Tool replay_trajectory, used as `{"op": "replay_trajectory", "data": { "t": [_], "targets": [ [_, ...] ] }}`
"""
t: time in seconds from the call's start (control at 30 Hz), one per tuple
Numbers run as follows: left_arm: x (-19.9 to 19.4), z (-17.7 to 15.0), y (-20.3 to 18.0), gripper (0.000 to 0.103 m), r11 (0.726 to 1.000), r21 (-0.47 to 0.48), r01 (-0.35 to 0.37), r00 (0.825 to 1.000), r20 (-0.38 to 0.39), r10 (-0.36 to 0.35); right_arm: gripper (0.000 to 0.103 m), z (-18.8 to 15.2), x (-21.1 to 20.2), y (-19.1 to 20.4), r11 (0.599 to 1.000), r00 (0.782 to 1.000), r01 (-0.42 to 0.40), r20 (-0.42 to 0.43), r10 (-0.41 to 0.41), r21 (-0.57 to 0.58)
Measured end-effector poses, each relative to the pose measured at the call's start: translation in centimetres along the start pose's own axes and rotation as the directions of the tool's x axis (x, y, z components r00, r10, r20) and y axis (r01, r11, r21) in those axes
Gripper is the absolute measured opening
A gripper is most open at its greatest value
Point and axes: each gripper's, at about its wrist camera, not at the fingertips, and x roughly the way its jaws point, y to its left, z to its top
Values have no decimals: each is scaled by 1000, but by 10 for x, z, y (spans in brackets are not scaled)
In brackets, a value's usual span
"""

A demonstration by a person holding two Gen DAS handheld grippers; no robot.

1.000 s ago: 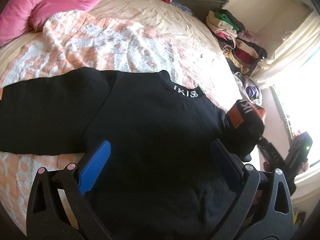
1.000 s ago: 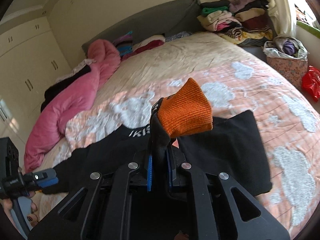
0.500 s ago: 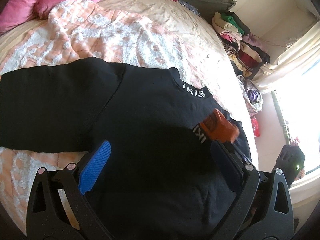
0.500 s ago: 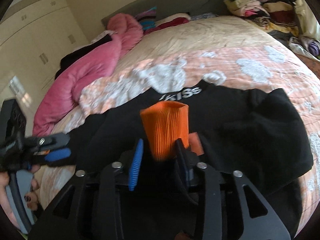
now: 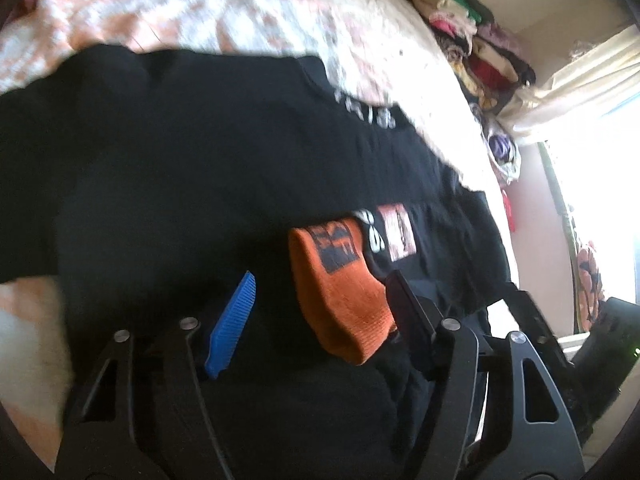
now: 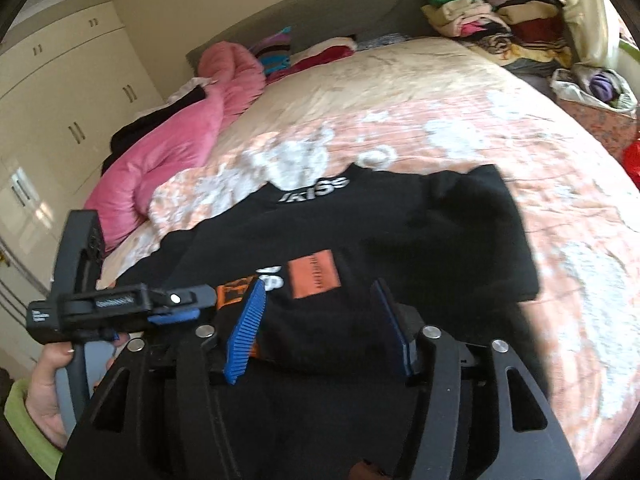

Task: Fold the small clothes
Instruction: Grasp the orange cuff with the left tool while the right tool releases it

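A black sweater with white collar lettering lies spread on the bed; it also shows in the right wrist view. Its right sleeve is folded across the body, and the orange cuff lies on the black cloth. My left gripper is open, the cuff lying between its jaws and against the right finger. My right gripper is open and empty, low over the folded sleeve with its orange patch. The left gripper also shows at the left of the right wrist view.
The bed has a peach and white quilt. A pink duvet lies at the far left. Stacked folded clothes sit at the bed's far right corner. A bag of clothes and a bright window are at the right.
My right gripper carried the orange cuff across the sweater, opened and let it go. The sleeve now lies folded over the body. My left gripper moved in toward the cuff.
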Motion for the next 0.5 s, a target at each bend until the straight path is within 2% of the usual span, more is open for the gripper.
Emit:
{"op": "replay_trajectory", "data": {
  "t": [0.17,0.23,0.27,0.3,0.37,0.5],
  "targets": [
    [15,-1,-5,58,1000,0,-17,1000,2,17,57,-4,-13,-23,999,999,41,8,-41,36],
    [16,1,-9,33,1000,8,-22,1000,11,22,57,-7,-18,-31,997,999,51,11,-52,56],
    [15,2,-11,27,999,13,-31,999,13,31,57,-7,-19,-35,996,998,55,12,-56,63],
    [14,4,-14,9,999,23,-24,1000,13,24,57,-8,-20,-37,996,998,59,13,-60,69],
    [8,8,-20,6,999,38,13,1000,27,-14,57,-10,-24,-45,994,997,76,13,-78,80],
    [-18,17,-45,5,992,127,0,994,104,-13,57,-12,-29,-55,990,995,99,16,-101,101]
  ]
}}
